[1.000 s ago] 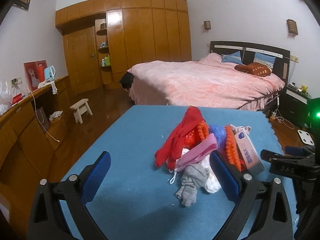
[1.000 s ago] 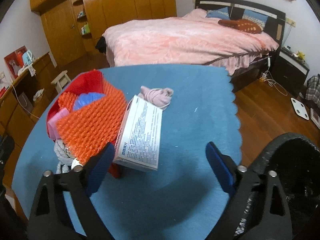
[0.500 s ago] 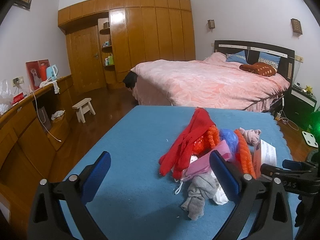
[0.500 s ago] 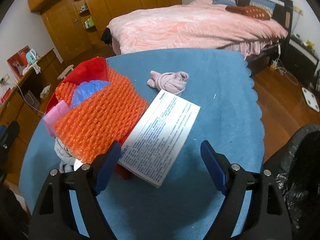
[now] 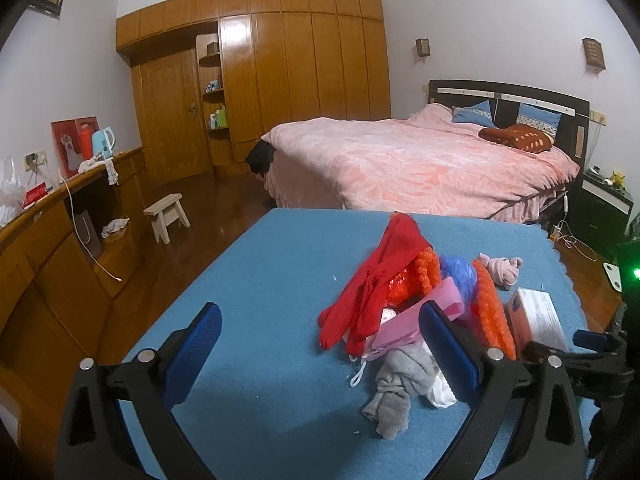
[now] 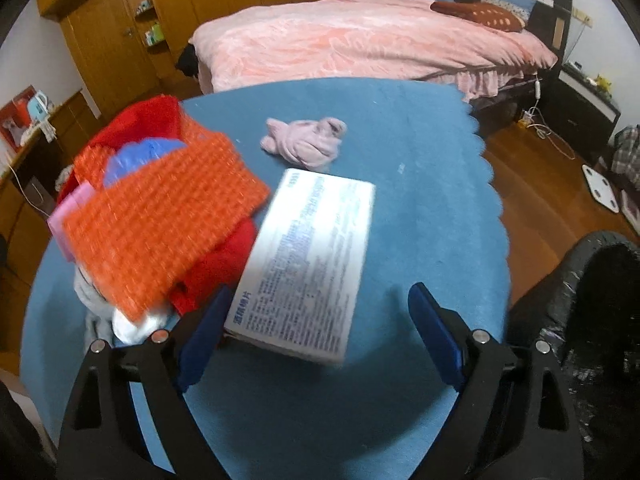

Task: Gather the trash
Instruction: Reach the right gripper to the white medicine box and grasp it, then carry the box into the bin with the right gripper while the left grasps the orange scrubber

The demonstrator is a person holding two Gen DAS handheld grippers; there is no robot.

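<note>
**Line up on the white box before you close**

Left wrist view: your left gripper [image 5: 320,344] hangs over the blue table cover [image 5: 256,280] with its 2 blue pads spread wide and nothing between them. The pile of trash and cloth sits just right of centre: a red cloth [image 5: 376,280], a pink sheet [image 5: 404,328] and a grey sock [image 5: 396,392]. The right-hand pad stands in front of the pile's edge; you cannot tell from here whether it touches. Keep this hand level and clear so it does not nudge the heap.

Right wrist view: your right gripper [image 6: 316,328] tilts steeply down on the white box [image 6: 308,264], which lies flat beside the orange bubble wrap [image 6: 160,224]. Its jaws are opening, and the near end of the box lies between them, close to the left pad, with neither pad pressing on it. Shift toward the box's middle so both pads meet its long sides squarely, and keep the left pad off the bubble wrap and the red cloth beneath. The black trash bag [image 6: 580,320] waits at your right, just beside the table; the pink sock [image 6: 308,144] lies apart, farther back.
</note>
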